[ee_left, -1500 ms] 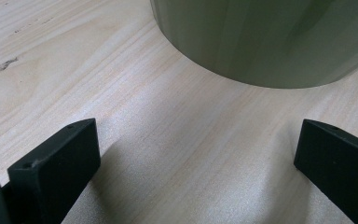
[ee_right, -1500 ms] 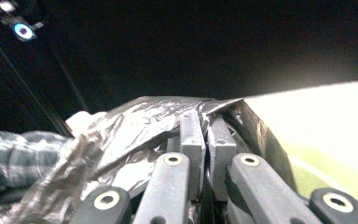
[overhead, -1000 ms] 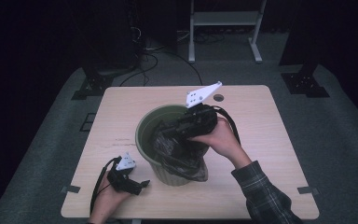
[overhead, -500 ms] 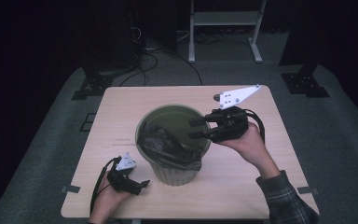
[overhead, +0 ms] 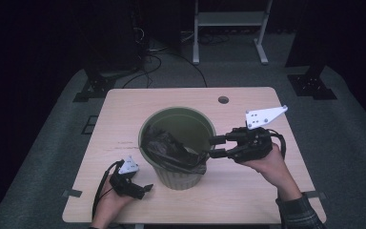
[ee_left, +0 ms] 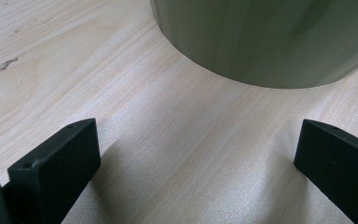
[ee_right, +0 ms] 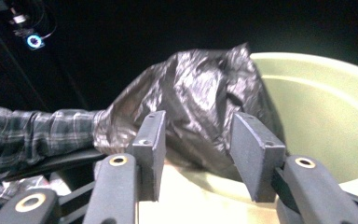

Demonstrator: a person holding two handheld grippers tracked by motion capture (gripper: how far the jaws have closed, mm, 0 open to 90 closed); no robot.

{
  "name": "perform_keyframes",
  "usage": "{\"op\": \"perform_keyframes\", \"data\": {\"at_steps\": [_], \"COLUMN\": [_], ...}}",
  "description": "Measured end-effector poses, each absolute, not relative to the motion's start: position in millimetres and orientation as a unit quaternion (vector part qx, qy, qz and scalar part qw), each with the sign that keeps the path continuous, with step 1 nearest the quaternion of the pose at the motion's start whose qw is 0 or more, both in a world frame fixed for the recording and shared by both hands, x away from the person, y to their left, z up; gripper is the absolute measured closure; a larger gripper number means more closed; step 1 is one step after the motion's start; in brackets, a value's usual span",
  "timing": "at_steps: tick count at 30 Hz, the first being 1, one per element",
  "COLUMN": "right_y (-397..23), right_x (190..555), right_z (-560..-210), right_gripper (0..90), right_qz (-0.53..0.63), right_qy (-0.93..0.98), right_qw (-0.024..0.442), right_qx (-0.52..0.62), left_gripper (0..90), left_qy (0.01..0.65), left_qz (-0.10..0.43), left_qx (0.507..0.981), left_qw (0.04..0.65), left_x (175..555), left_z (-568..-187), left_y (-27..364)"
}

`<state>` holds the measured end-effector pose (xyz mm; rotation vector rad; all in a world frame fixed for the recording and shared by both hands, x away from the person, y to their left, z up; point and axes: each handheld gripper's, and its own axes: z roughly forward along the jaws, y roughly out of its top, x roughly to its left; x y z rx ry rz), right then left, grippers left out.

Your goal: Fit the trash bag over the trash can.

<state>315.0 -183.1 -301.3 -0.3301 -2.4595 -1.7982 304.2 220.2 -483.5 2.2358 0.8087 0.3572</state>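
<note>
A pale green bin (overhead: 190, 128) stands in the middle of the wooden table (overhead: 124, 109). A crumpled black bag (overhead: 164, 148) lies in it and hangs over the near rim. My right gripper (overhead: 210, 147) points level at the bin's right rim. Its jaws have just been opening and stand apart, open. In the right gripper view the right gripper (ee_right: 198, 123) straddles the bin's (ee_right: 317, 107) rim, and the bag (ee_right: 200, 88) bunches just beyond the tips, not pinched. My left gripper (overhead: 145, 189) rests on the table left of the bin. It (ee_left: 196, 163) is wide open on bare wood, facing the bin's base (ee_left: 270, 42).
A round hole (overhead: 223, 100) sits near the table's far edge. A white frame (overhead: 228, 28) and cables lie on the floor behind. Dark stand feet (overhead: 312, 86) flank the table. A plaid sleeve (ee_right: 42, 130) shows past the bag.
My right gripper has drawn back from over the bin to its right rim, leaving the bag slumped over the near rim. The left gripper has stayed put.
</note>
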Motion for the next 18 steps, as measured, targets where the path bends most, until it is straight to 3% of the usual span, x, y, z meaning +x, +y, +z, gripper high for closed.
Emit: {"op": "perform_keyframes", "data": {"at_steps": [2,6,7,18], "right_y": [-179,-169,-168,-164], "right_x": [315,316,317,346], "right_z": [-306,-312,-312,-294], "right_gripper": [61.5,87.8,90.0,90.0], "right_qz": [-0.582,-0.566,-0.565,-0.589], "right_qy": [-0.806,-0.819,-0.82,-0.799], "right_qw": [0.043,0.033,0.029,-0.012], "right_qx": [-0.103,-0.089,-0.09,-0.121], "left_gripper": [0.0,0.0,0.0,2.3], "left_qy": [0.314,0.311,0.311,0.303], "left_qz": [0.138,0.136,0.138,0.14], "left_qx": [0.867,0.87,0.87,0.853], "left_qw": [0.361,0.357,0.357,0.401], "left_x": [304,304,304,299], "left_z": [-483,-482,-481,-457], "left_y": [220,221,221,234]}}
